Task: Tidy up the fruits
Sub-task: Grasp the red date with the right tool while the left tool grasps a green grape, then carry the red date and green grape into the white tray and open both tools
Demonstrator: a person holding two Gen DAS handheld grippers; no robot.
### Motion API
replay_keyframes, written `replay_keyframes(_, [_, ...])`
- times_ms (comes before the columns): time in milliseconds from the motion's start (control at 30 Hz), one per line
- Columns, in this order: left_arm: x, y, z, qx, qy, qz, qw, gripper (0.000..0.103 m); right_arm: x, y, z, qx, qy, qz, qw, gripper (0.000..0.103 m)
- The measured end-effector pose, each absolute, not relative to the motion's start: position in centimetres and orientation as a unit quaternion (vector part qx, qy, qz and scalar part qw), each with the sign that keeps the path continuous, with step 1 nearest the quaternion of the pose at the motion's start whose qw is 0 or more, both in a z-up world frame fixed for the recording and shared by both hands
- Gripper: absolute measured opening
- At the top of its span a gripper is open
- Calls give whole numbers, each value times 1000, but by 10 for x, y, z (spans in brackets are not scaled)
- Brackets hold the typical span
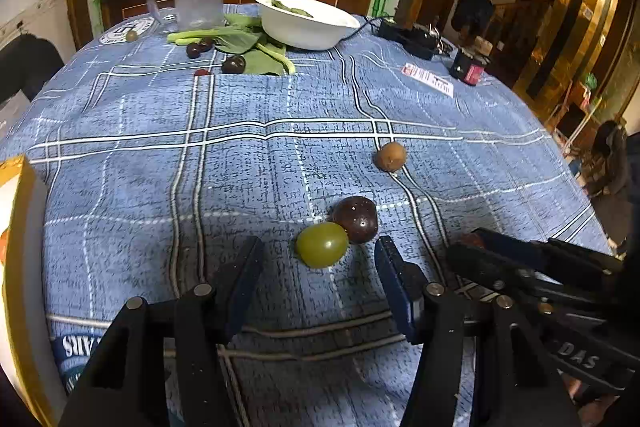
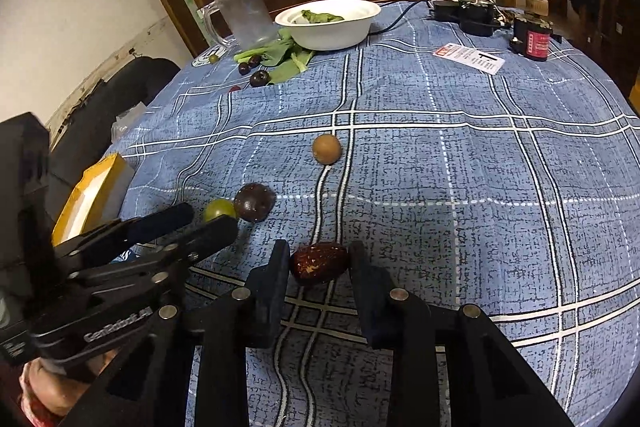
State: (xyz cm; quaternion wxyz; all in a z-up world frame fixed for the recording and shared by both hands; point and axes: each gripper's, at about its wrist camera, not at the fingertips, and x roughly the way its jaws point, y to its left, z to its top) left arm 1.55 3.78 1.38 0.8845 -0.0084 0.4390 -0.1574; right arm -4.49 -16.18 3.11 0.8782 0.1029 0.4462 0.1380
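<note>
Right gripper (image 2: 319,259) fingers pinch the reddish-brown date (image 2: 319,263) on the bench, its long axis spanning finger to finger; left gripper (image 1: 320,255) fingers stand half-wide around the green grape (image 1: 322,245), not touching, dark plum (image 1: 356,219) just beyond.

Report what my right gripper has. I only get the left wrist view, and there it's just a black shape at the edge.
Observer: The right gripper is shut on an oblong reddish-brown fruit, with a pad on each end.
Operator: Say whether it's lifted.
Observer: I can't be sure. It sits low over the tablecloth, with its shadow directly beneath.
Operator: Find me the box.
Observer: A yellow box, open and white inside, stands at the table edge on the left of the right wrist view.
</note>
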Motion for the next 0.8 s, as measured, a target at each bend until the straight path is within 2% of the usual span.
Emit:
replay_keyframes(33, [16,36,12,-2,439,-162,884,53,-45,-162,31,104,446,137,878,32])
replay_keyframes(200, [12,24,10,39,431,-159,887,23,-44,-162,29,104,449,134,877,32])
replay_keyframes(433, [12,24,9,38,429,-158,889,23,-44,-161,28,104,450,130,877,32])
replay_keyframes(533, [14,26,9,24,430,-168,887,29,-45,-159,27,101,451,132,877,32])
replay_keyframes(600, [13,24,9,27,429,-166,887,28,-45,-156,26,95,452,133,877,32])
replay_keyframes(667, [12,24,10,31,428,-161,889,23,-45,-155,25,89,452,132,878,32])
replay_keyframes(800, [1,23,16,33,414,-161,895,23,-46,-154,26,81,446,122,883,32])
